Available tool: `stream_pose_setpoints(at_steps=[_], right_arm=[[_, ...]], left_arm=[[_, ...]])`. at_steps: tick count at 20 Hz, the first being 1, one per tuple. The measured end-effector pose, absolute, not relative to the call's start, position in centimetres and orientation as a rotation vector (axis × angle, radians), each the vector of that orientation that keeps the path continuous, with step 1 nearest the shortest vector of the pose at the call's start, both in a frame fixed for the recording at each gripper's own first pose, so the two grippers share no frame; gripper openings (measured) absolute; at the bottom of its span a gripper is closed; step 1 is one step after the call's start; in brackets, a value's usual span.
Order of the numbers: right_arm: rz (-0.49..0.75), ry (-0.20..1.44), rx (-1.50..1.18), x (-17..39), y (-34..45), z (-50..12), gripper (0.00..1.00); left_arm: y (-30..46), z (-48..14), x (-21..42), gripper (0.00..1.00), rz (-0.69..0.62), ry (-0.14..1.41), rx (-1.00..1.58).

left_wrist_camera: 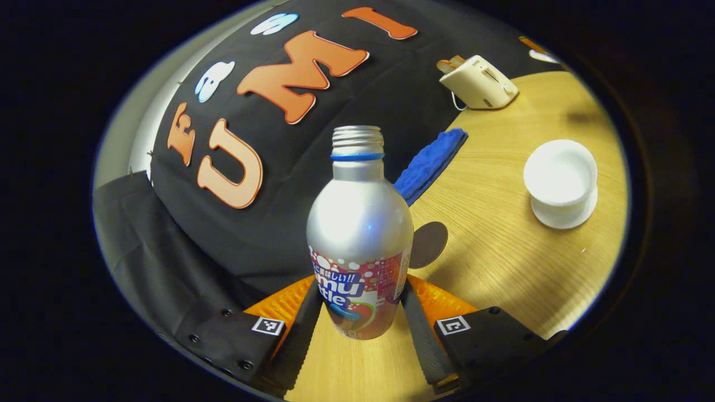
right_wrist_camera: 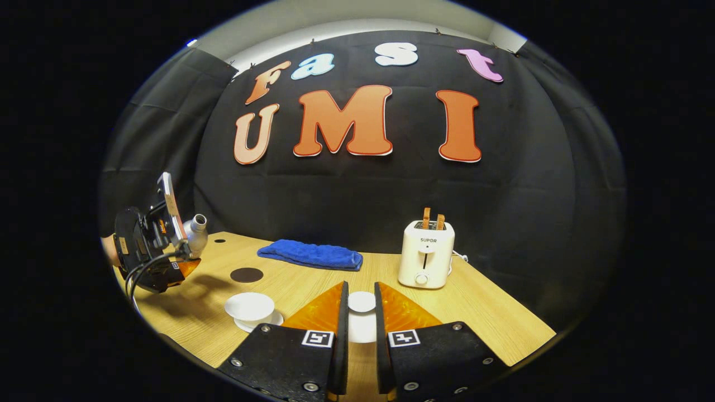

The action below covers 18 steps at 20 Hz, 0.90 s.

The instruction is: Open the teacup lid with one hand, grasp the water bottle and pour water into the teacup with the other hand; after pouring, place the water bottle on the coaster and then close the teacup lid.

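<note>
Above the wooden table [left_wrist_camera: 503,262], the left gripper [left_wrist_camera: 360,312] clamped both fingers on the uncapped water bottle [left_wrist_camera: 360,234], tilted near the open teacup [left_wrist_camera: 560,181]. The right gripper [right_wrist_camera: 361,318] pinched the teacup lid [right_wrist_camera: 362,302].

1 bottle [left_wrist_camera: 359,234], 1 teacup [left_wrist_camera: 560,177], 1 coaster [left_wrist_camera: 429,243], 1 toaster [right_wrist_camera: 425,254]

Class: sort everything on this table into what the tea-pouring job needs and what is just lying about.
Needed: water bottle in left gripper; teacup; teacup lid in right gripper; coaster.
Lying about: toaster; blue cloth.
</note>
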State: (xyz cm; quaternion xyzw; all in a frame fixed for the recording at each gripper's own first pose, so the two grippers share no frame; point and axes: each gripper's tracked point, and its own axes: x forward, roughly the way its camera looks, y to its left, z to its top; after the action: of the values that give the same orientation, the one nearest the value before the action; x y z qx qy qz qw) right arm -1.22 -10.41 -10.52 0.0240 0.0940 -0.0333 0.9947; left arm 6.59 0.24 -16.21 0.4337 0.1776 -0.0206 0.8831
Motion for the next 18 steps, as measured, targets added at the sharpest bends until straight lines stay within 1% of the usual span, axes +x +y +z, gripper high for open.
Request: stream_pose_setpoints(at_steps=[7, 8, 9, 10, 11, 12, 13, 14, 18], right_arm=[[-0.067, 0.183, 0.042, -1.7, -11.2, -10.8, 0.22], [-0.069, 0.182, 0.043, -1.8, -11.3, -10.8, 0.22], [-0.073, 0.182, 0.045, -1.9, -11.5, -10.8, 0.22], [-0.072, 0.182, 0.046, -1.9, -11.5, -10.8, 0.22], [-0.076, 0.181, 0.047, -2.0, -11.6, -10.8, 0.22], [-0.076, 0.181, 0.046, -2.0, -11.7, -10.8, 0.22], [-0.078, 0.180, 0.045, -2.1, -11.7, -10.9, 0.21], [-0.075, 0.181, 0.045, -2.2, -11.7, -10.8, 0.22], [-0.071, 0.179, 0.042, -2.4, -11.4, -10.8, 0.22]], left_arm=[[-1.7, -15.6, 6.2, 0.84, -0.084, 0.278, 1.125], [-1.9, -15.3, 6.4, 0.80, -0.087, 0.265, 1.159], [-2.3, -15.0, 6.7, 0.84, -0.088, 0.250, 1.192], [-2.3, -14.9, 6.7, 0.84, -0.088, 0.241, 1.225], [-2.5, -14.7, 6.6, 0.80, -0.093, 0.230, 1.256], [-2.7, -14.7, 6.8, 0.84, -0.099, 0.222, 1.285], [-2.8, -14.4, 6.9, 0.84, -0.103, 0.212, 1.313], [-2.9, -13.9, 7.2, 0.80, -0.097, 0.198, 1.340], [-3.6, -13.8, 7.3, 0.80, -0.109, 0.156, 1.449]])
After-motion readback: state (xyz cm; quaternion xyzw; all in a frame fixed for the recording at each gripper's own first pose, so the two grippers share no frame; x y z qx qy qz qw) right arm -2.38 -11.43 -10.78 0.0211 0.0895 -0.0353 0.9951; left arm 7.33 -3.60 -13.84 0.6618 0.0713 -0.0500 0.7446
